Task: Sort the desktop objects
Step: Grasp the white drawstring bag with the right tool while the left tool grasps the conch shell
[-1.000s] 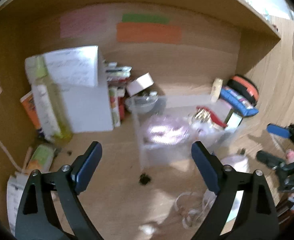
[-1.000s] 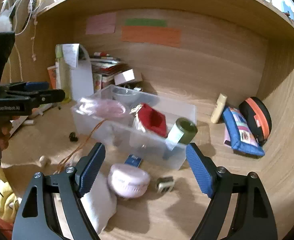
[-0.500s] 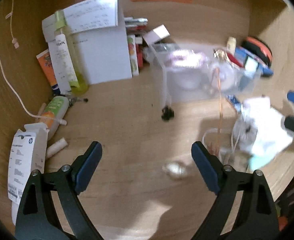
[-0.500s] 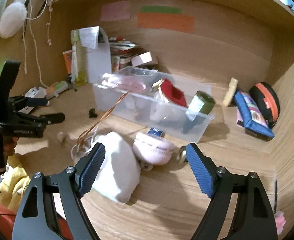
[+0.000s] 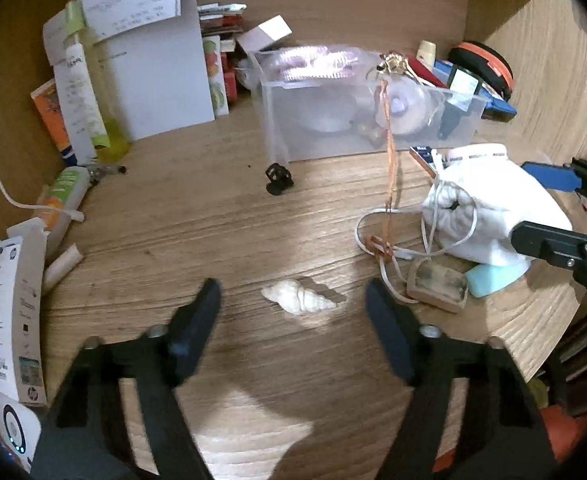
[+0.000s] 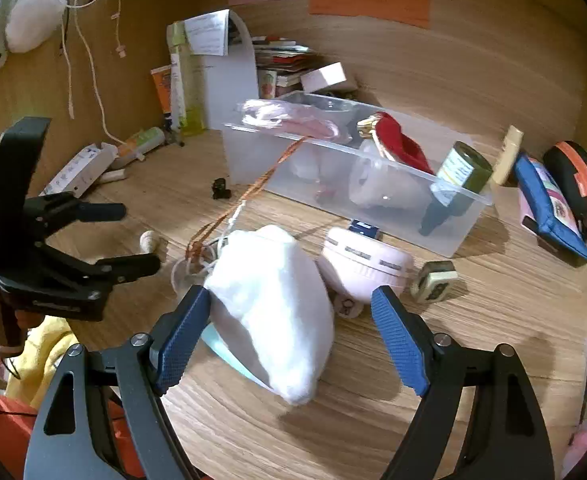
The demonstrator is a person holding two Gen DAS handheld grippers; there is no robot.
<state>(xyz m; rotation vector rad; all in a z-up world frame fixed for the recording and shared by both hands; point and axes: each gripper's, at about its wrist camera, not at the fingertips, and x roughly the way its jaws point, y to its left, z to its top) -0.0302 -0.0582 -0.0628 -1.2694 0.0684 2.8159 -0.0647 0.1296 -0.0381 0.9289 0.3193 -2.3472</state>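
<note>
Left gripper (image 5: 293, 300) angles down over the wooden desk (image 5: 213, 220), jaws closing. The white seashell (image 5: 299, 299) lies between the fingers, which have not yet touched it; likely the next pick.

Right gripper (image 6: 291, 306) has its jaws wide around a white cloth pouch (image 6: 273, 308). The left pad touches the pouch's edge and the right pad stands clear, so there is no grip yet. The pouch rests partly on a pale blue item (image 6: 229, 354), just beside a round pink case (image 6: 363, 266).

The clear plastic bin (image 6: 445, 216), further back, already holds several items, so it is probably the sorting destination. An orange cord (image 6: 253, 192) trails from the bin to the desk and may snag.
</note>
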